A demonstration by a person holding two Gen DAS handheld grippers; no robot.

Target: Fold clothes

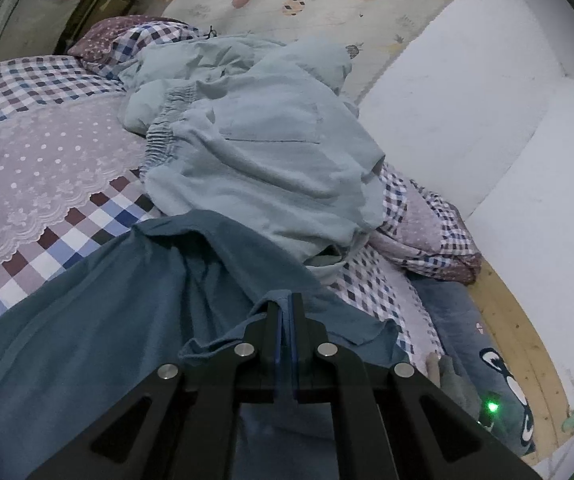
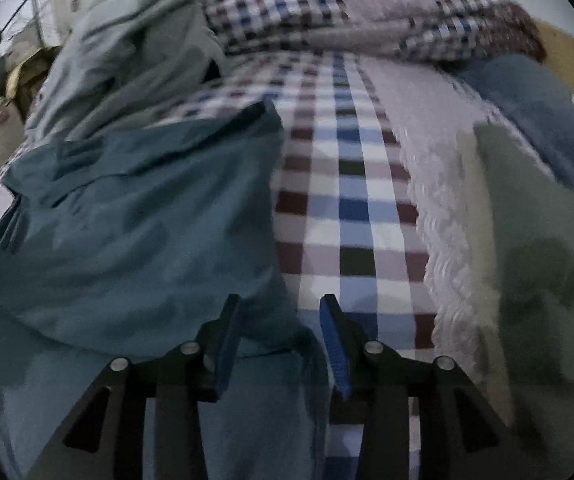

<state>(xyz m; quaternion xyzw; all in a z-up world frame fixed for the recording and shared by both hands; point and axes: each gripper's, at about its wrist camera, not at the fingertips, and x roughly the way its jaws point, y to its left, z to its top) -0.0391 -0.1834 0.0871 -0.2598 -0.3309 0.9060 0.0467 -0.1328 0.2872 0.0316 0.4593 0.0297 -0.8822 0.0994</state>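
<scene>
A dark teal garment [image 1: 99, 312] lies on the checked bedspread [image 1: 87, 224]. My left gripper [image 1: 285, 300] is shut on a bunched edge of it, and the cloth drapes away to the left. In the right wrist view the same teal garment [image 2: 135, 216] fills the left half. My right gripper [image 2: 281, 308] is open just above its right edge, and cloth lies under the left finger [image 2: 229, 332]. That view is blurred. A crumpled pale blue garment [image 1: 255, 148] with an elastic waistband sits heaped behind the teal one.
A folded checked quilt [image 1: 431, 236] lies by the white wall [image 1: 487, 120]. A blue cartoon cushion [image 1: 491, 364] rests on the wooden bed edge [image 1: 527, 340]. A green-grey cloth [image 2: 535, 264] lies to the right of the lace trim [image 2: 435, 208]. Clutter stands at the far left.
</scene>
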